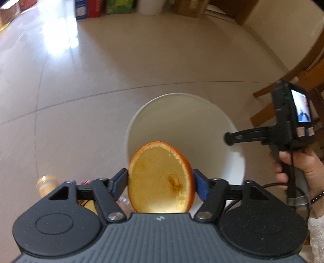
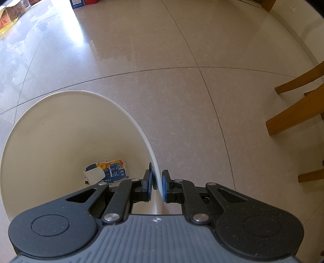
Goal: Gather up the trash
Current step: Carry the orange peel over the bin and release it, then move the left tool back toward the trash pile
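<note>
In the left wrist view, the left gripper [image 1: 161,183] has its jaws spread wide around a hollowed orange peel half [image 1: 161,178], the blue pads [image 1: 200,185] meeting its rim on either side, so the peel is held; its pale inside faces the camera and its lower edge is cut off by the gripper body. The peel hangs above the open mouth of a white trash bin [image 1: 182,113], hiding most of the bin's interior. Low on the left, partly hidden behind the gripper's linkage, a bottle with a tan cap [image 1: 47,182] and scraps of packaging lie on the floor; what they are exactly is hard to make out. At the right edge a hand [image 1: 297,165] grips the handle of the right gripper [image 1: 229,138], whose tip is blurred.

In the right wrist view, the right gripper's [image 2: 157,185] jaws are closed narrow on the bin's near wall [image 2: 158,178], one pad inside and one outside. At the bottom of the bin lies a flattened blue and orange carton [image 2: 110,171], its lower part hidden by the gripper. Beyond is glossy beige tiled floor [image 2: 162,50], with wooden chair legs [image 2: 293,113] cut off at the right. Farthest off, cardboard boxes [image 2: 11,12] are blurred by glare.
</note>
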Available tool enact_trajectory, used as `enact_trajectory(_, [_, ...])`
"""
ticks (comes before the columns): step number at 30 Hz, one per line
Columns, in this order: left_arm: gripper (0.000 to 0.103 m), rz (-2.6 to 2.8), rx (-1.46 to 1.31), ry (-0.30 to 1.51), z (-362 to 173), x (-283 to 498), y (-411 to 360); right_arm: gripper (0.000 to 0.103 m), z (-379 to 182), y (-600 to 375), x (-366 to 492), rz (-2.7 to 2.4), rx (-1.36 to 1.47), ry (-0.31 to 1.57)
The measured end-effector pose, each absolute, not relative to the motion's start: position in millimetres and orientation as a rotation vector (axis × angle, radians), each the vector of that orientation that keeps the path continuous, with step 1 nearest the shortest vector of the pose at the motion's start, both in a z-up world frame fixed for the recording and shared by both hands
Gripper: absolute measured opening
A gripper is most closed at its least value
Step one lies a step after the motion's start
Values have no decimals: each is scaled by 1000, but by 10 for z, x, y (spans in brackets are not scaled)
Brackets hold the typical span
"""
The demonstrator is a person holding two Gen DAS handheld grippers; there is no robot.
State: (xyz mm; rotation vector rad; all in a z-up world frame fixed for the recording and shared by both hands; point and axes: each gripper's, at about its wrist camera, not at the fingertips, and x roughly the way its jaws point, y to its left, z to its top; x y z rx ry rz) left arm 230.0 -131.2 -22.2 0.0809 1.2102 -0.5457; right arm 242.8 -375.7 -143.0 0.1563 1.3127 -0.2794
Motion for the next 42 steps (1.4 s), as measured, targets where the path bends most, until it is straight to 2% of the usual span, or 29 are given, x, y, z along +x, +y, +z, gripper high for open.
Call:
enact_trajectory(1, [85, -552, 81, 1205, -227, 2297, -1355, 12, -1427, -3763, 2426, -279, 158, 1313])
enact_trajectory(2, [87, -551, 78, 1201, -233, 2277, -1377, 12, -1428, -3767, 2423, -278, 158, 1313])
enact_trajectory(16, [91, -485, 87, 1177, -349, 2293, -1152, 12, -1429, -3789, 2413, -278, 164, 1313])
enact_trajectory(26, [92, -414, 10, 1074, -471, 2154, -730, 12, -1425, -3793, 2412, -276, 165, 1313])
enact_trajectory(36, [92, -227, -71, 1072, -1057, 1873, -226, 12, -1419, -3803, 2405, -272, 171, 1313])
enact_trajectory(42, [92, -162, 12, 1125, -1615, 1752, -263, 12, -1418, -3794, 2410, -274, 162, 1312])
